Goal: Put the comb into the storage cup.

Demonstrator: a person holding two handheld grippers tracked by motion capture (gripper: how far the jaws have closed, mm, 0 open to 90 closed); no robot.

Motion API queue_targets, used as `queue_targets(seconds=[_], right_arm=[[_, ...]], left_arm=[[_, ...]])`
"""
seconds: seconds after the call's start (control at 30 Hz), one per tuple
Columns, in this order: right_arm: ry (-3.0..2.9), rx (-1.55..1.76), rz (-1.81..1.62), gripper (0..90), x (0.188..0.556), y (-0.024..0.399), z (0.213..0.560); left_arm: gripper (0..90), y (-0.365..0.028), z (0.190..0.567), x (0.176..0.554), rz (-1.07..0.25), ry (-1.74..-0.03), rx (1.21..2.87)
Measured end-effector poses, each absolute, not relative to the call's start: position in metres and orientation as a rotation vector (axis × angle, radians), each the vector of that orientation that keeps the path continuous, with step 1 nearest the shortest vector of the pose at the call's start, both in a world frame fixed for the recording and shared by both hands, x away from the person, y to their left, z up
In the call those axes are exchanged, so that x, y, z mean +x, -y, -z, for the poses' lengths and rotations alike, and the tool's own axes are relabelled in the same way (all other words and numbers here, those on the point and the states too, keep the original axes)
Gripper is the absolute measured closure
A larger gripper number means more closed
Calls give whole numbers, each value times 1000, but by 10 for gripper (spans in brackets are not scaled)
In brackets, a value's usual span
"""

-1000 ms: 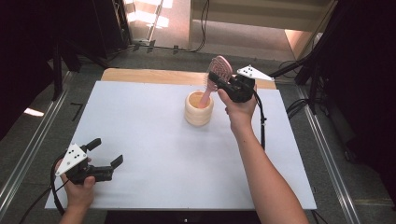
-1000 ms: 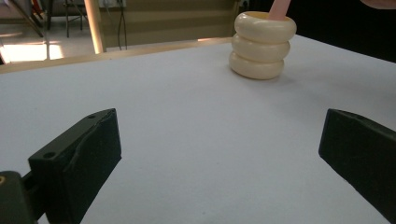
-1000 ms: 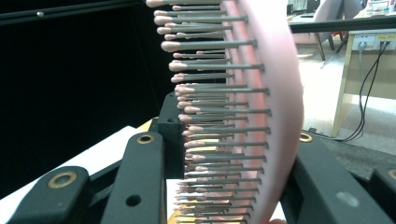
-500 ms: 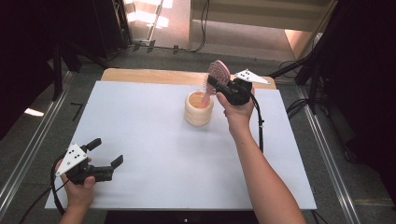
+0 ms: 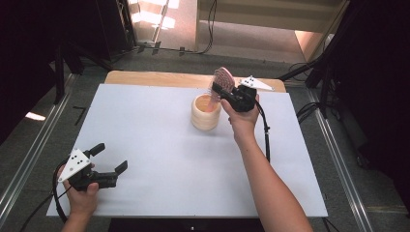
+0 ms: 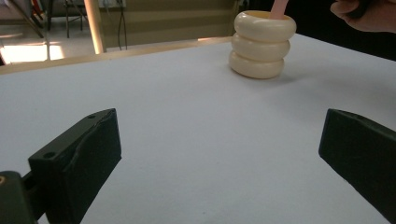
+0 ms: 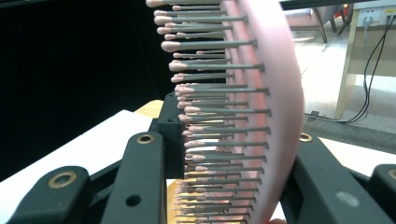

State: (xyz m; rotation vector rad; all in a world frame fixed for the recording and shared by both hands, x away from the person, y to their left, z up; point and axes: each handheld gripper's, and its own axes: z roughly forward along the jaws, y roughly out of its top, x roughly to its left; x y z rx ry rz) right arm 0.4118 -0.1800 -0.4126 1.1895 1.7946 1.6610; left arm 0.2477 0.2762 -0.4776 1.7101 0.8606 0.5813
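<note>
White counter (image 5: 159,145) carries a cream ringed holder (image 5: 205,112). My right tool (image 5: 223,92) is clamped on the pink hairbrush (image 5: 223,77), whose handle already dips into the holder; I judge only lowering and release remain. My left tool (image 5: 110,160) idles near me, jaws wide, holding nothing.

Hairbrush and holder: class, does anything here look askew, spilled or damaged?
Nothing stands out. The pink hairbrush is clamped by its head in the right gripper, tilted, handle down inside the cream ringed holder, which stands upright on the white table. No spill or damage shows. The left gripper is open.
</note>
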Motion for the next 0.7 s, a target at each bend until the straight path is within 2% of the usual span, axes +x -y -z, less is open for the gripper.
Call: queue_targets(seconds=[0.7], right_arm=[[-1814,1242,-1645,624,417,172,433]], left_arm=[[0,-276,477,247,-582,-860,1710]])
